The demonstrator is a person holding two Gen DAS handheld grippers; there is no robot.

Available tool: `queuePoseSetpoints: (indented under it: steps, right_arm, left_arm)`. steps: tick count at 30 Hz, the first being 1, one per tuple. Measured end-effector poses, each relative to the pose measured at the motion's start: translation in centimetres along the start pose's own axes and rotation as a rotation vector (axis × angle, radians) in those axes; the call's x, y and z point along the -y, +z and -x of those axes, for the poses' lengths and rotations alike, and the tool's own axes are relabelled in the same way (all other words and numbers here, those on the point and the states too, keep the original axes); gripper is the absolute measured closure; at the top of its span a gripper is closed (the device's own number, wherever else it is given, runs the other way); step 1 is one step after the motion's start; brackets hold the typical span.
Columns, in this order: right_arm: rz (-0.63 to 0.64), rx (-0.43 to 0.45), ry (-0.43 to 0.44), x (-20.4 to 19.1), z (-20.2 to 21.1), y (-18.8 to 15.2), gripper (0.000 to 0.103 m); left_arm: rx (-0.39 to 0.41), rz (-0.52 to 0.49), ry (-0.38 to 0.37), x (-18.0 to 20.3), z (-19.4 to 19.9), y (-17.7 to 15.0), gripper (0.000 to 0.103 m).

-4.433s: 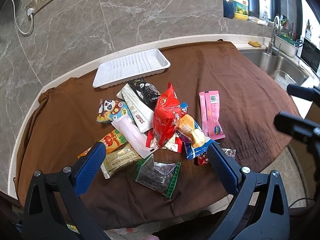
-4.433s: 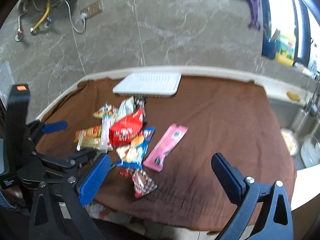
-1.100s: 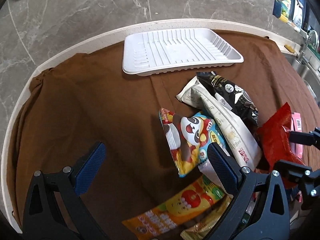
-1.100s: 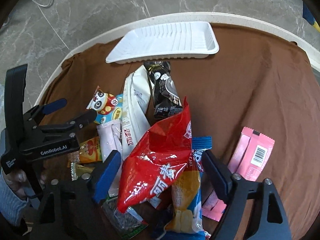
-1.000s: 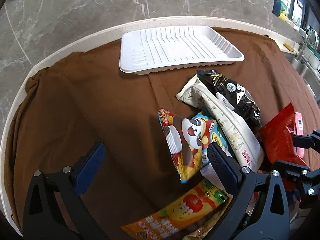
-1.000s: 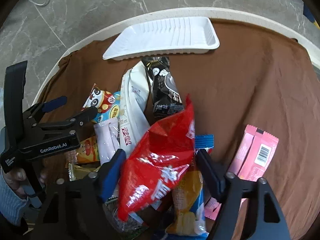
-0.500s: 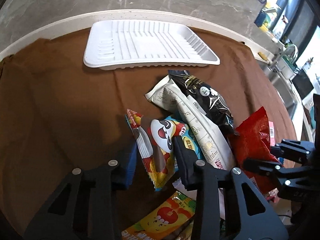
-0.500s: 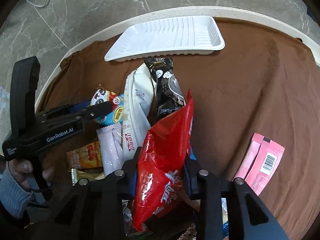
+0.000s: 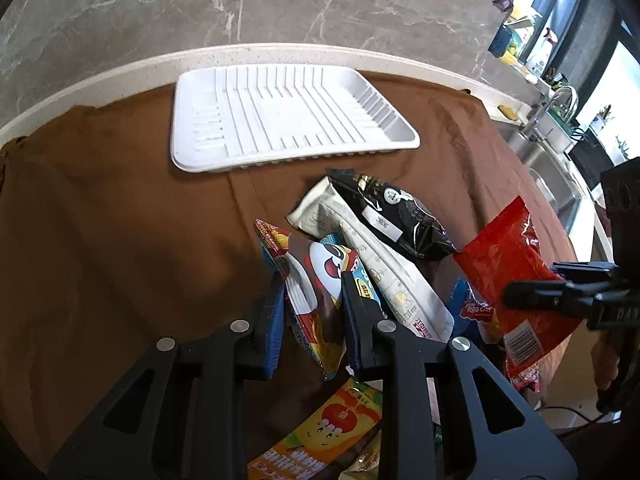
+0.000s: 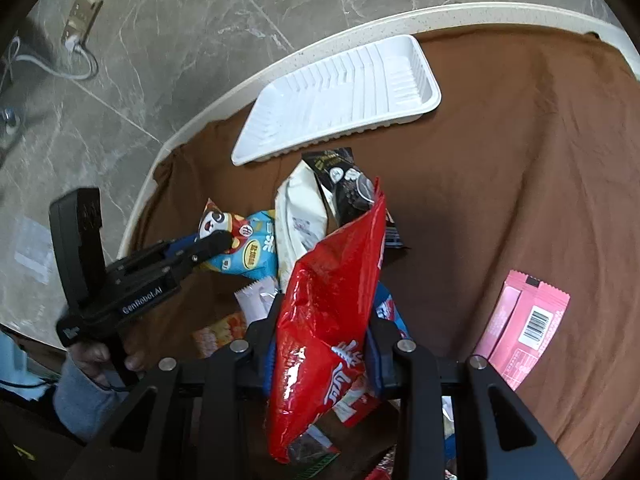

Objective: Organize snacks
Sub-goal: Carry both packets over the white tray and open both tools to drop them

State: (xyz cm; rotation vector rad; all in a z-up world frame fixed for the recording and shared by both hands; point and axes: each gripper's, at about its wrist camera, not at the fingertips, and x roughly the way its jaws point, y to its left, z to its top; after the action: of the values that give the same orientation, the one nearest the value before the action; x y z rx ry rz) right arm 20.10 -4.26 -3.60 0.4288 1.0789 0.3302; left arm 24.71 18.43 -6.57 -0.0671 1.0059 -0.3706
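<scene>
1. brown cloth (image 9: 120, 208) covers the counter, white tray (image 9: 280, 116) at its far side.
2. right gripper (image 10: 322, 340) clamps the red bag (image 10: 332, 300) above the pile.
3. left gripper (image 9: 312, 312), jaws just closing, pinches the panda packet (image 9: 316, 280).

Right claw (image 10: 322, 340) clamps the red snack bag (image 10: 332, 304).

Left gripper (image 9: 312, 300) and right gripper (image 10: 322, 320) clamped (both angled downward).

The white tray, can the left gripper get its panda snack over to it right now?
Probably yes. The left gripper is shut on the panda snack, and only bare brown cloth lies between it and the white tray.
</scene>
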Motion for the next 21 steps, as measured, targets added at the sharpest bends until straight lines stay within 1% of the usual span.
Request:
queuePoseSetpoints:
  steps: [4, 6, 8, 13, 17, 21]
  right_arm:
    - [-0.035, -0.005, 0.071, 0.1, 0.5, 0.6, 0.067]
    - [-0.052, -0.010, 0.123, 0.1, 0.9, 1.0, 0.067]
    - [-0.063, -0.008, 0.163, -0.1, 1.5, 1.4, 0.067]
    - [-0.084, 0.023, 0.239, -0.4, 2.6, 3.2, 0.067]
    - [-0.070, 0.045, 0.243, -0.4, 2.2, 5.7, 0.067]
    - [-0.020, 0.061, 0.205, -0.6, 0.4, 9.3, 0.067]
  left_arm:
    - [0.013, 0.023, -0.015, -0.8, 1.5, 0.7, 0.080]
    - [0.019, 0.030, -0.007, -1.2, 2.1, 1.1, 0.080]
    - [0.029, 0.035, -0.014, -1.6, 3.0, 1.4, 0.080]
    - [0.059, 0.075, -0.045, -2.8, 4.0, 3.5, 0.080]
    - [0.092, 0.107, -0.067, -4.0, 4.0, 6.0, 0.080]
    - [0.120, 0.112, -0.055, -5.0, 2.9, 8.9, 0.080]
